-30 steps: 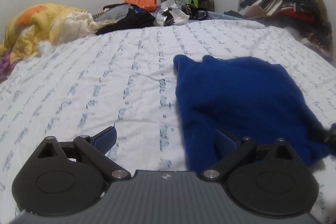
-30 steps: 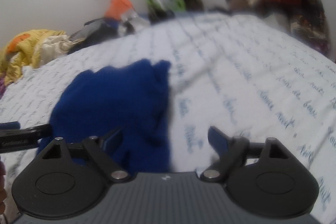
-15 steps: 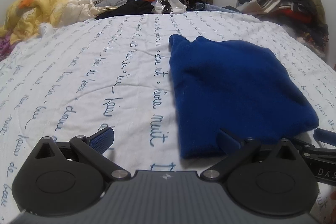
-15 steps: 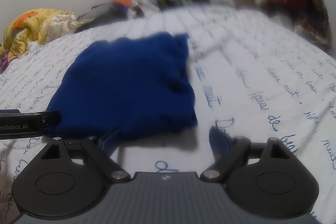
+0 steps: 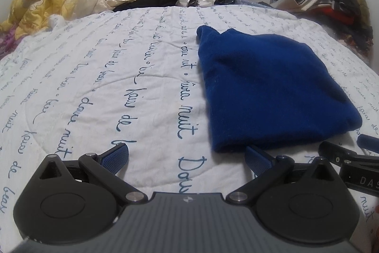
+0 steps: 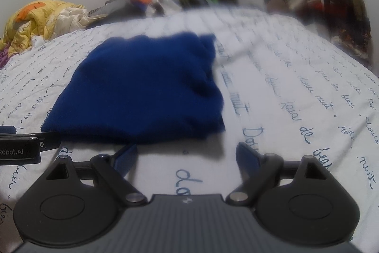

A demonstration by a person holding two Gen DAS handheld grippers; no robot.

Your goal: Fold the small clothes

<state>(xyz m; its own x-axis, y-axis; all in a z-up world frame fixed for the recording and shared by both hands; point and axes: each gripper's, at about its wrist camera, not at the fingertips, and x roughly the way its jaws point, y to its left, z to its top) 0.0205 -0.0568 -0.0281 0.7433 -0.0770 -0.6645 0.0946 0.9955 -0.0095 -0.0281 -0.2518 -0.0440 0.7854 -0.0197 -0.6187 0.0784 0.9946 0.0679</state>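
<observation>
Blue garment (image 5: 267, 89) lay folded mid-frame on bed (image 5: 94, 91); left gripper (image 5: 187, 155) and right gripper (image 6: 187, 155) fingers spread, empty, at near hem, likely released.

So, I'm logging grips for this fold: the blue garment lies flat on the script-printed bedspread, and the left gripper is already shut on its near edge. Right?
Not quite. The blue garment does lie flat on the script-printed bedspread, but the left gripper is open, not shut on the near edge. The left wrist view shows its fingers spread wide with only bedspread between them, just short of the garment.
</observation>
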